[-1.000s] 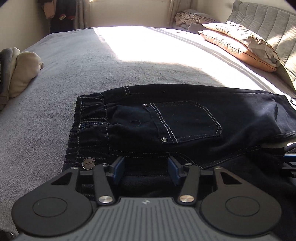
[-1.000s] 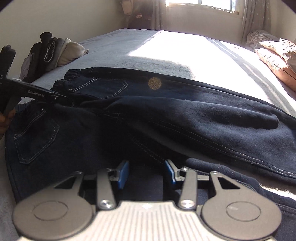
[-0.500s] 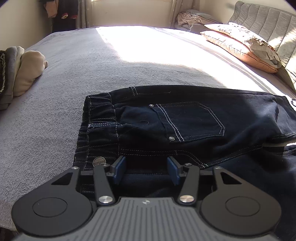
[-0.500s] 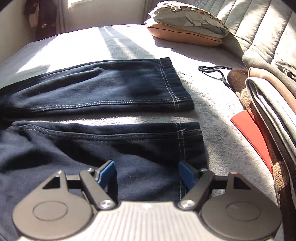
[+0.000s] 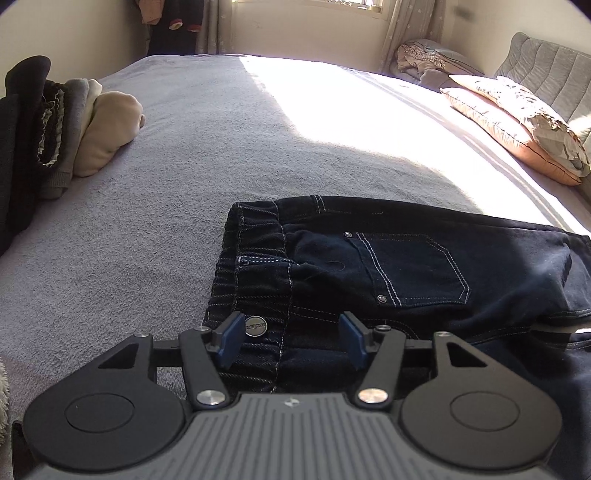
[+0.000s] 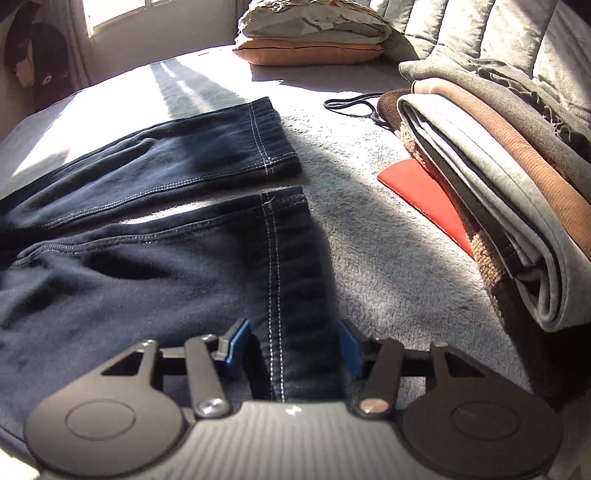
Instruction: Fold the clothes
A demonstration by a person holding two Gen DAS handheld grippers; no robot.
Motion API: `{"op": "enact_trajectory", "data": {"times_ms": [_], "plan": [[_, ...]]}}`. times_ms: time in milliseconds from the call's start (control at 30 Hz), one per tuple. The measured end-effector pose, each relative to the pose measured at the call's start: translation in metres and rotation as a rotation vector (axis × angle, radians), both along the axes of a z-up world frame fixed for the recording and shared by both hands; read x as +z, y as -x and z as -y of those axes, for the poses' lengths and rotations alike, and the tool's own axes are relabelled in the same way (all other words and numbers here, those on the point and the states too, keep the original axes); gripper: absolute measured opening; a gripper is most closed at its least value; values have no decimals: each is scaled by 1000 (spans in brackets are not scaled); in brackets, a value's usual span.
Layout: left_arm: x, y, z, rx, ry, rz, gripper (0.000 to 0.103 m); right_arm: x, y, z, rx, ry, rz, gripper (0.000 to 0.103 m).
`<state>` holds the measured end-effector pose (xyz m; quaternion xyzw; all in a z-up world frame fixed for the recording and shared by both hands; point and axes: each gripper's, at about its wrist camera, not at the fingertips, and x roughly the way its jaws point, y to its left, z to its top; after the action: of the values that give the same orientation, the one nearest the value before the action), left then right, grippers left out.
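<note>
Dark blue jeans (image 5: pixel 406 266) lie spread flat on my grey bed (image 5: pixel 192 155), the landmark for everything here. In the left wrist view, my left gripper (image 5: pixel 291 341) hangs over the waistband end, its blue fingers (image 5: pixel 231 341) apart after just opening further; the elastic waistband and a metal button (image 5: pixel 255 326) sit between them, but the pads do not press on the cloth. A stitched back pocket (image 5: pixel 413 271) faces up just beyond.

In the right wrist view, my right gripper (image 6: pixel 291 349) hangs over the hem of the nearer leg (image 6: pixel 284 258), fingers apart after just closing in; the hem's double-stitched edge runs between the pads, though I see no pinch on it. The farther leg (image 6: pixel 184 158) lies parallel, a strip of sunlit bed between the two.

At the bed's right side sits a stack of folded clothes (image 6: pixel 491 192) with a red sheet (image 6: pixel 424 192) beneath. Pillows (image 6: pixel 314 33) rest at the bed's head. Another pile of folded garments (image 5: pixel 62 129) occupies the bed's left edge.
</note>
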<state>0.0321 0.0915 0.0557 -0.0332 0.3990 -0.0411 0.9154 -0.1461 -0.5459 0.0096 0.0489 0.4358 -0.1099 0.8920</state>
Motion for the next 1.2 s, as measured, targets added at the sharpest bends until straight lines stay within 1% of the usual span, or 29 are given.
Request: {"op": "enact_trajectory", "data": {"times_ms": [67,133,167,233,267,300,367,400,433,467,567,633,667,700,733,800,867,933,1033,1067,1133,1167,1200], "plan": [[-7,-4,2,-13,-11,-35,60,-1,-1,-8,36,45,-34,42],[-9,-5,5,-20,-52,-26,60,2,-3,-12,42,75,-54,40],[-9,-6,5,-20,-70,-18,60,3,-4,-12,34,73,-57,40],[-7,-12,-3,5,-59,-16,60,4,-7,-12,19,84,-61,41],[-6,-15,-7,17,-53,-15,60,5,-9,-12,11,98,-63,47],[-5,-18,-11,29,-45,-15,61,7,-11,-14,-1,127,-57,49],[0,-28,-21,45,16,-17,63,13,-18,-19,-32,234,-33,49],[4,-34,-24,41,39,-13,63,18,-23,-18,-42,246,-4,50],[7,-41,-26,36,55,-8,66,23,-28,-18,-52,257,25,51],[10,-49,-25,26,44,-2,70,27,-33,-15,-59,237,53,51],[14,-70,-22,-1,-20,21,73,35,-54,-14,-45,187,119,53],[8,-87,-22,-18,-30,20,73,36,-72,-18,-19,178,123,54],[5,-94,-23,-29,-31,17,74,36,-82,-20,-1,180,124,56],[-1,-101,-26,-44,-12,3,74,36,-91,-23,17,181,125,59],[-8,-108,-28,-59,6,-13,75,35,-100,-25,36,161,125,63],[-25,-119,-36,-73,45,-56,77,32,-115,-29,90,115,113,64],[-26,-121,-41,-78,86,-24,83,31,-129,-34,139,106,114,65],[-27,-123,-46,-82,124,6,83,31,-150,-36,170,91,127,66],[-30,-127,-45,-74,148,11,83,29,-183,-30,168,64,126,66],[-31,-128,-42,-79,136,15,83,28,-197,-28,166,74,121,66],[-30,-129,-34,-118,112,21,83,29,-224,-26,168,127,101,66],[-30,-129,-32,-137,115,22,84,30,-242,-28,176,177,90,67],[-29,-130,-30,-142,117,25,84,32,-254,-27,182,183,93,67]]}}
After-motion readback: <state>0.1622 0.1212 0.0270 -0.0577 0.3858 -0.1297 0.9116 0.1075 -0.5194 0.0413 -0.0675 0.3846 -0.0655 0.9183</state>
